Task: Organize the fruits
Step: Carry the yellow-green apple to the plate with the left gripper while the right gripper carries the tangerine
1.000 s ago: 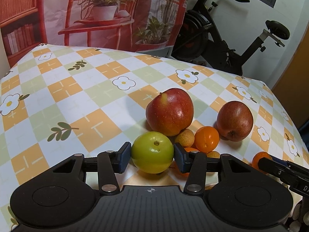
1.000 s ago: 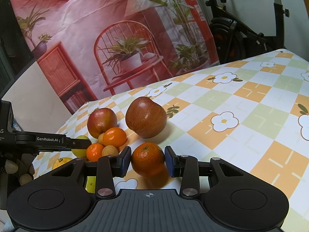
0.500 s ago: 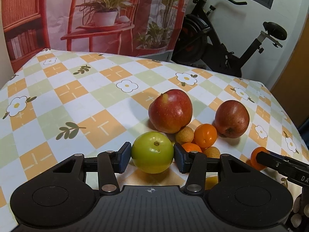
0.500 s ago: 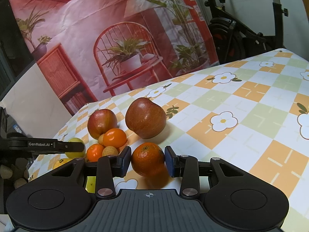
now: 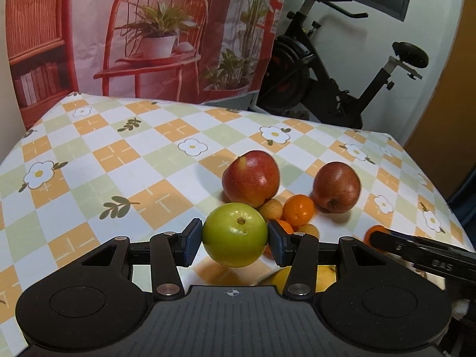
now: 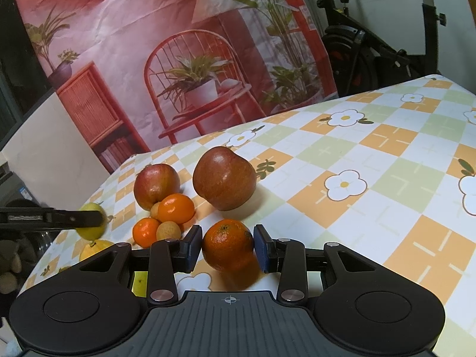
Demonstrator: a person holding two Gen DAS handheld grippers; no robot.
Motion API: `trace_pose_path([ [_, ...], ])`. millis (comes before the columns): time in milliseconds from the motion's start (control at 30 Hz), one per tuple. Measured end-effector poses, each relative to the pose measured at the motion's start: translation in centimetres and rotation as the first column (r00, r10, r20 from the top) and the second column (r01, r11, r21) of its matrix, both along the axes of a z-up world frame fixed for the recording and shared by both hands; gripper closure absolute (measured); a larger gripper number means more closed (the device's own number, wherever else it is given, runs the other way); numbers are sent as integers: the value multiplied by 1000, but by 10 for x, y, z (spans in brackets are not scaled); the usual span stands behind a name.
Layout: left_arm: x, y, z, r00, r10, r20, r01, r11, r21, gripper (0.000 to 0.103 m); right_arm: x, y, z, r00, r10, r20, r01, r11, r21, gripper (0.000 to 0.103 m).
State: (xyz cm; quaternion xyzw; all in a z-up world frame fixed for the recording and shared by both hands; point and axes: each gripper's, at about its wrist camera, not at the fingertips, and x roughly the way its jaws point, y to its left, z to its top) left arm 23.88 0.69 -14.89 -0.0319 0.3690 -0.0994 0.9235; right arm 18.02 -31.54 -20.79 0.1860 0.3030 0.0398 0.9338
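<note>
Two red apples [image 5: 251, 177] sit beyond the green apple [image 5: 235, 234] your left gripper [image 5: 235, 239] clamps above the checked tablecloth [image 5: 119, 154]. In the right view, your right gripper [image 6: 227, 248] pinches a mandarin [image 6: 227, 244] just before the larger red apple [image 6: 224, 177].

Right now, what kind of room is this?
Probably a room in someone's home. A black exercise bike stands behind a table with a checked flower-print tablecloth, and loose fruit, such as a round red apple, lies on it. The red chair and plants are only printed on a hanging backdrop.
</note>
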Motion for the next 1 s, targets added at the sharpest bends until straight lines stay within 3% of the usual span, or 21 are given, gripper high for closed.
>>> trace_pose_path([
  [433, -49, -9, 24, 995, -83, 54, 84, 996, -16, 53, -16, 11, 13, 1000, 12, 2, -12, 999, -49, 68],
  [800, -81, -15, 23, 994, -106, 33, 107, 994, -37, 53, -48, 31, 34, 997, 55, 48, -53, 997, -49, 68],
  [1000, -97, -12, 18, 993, -118, -3, 118, 992, -38, 53, -67, 47, 35, 995, 98, 31, -96, 994, -59, 68],
])
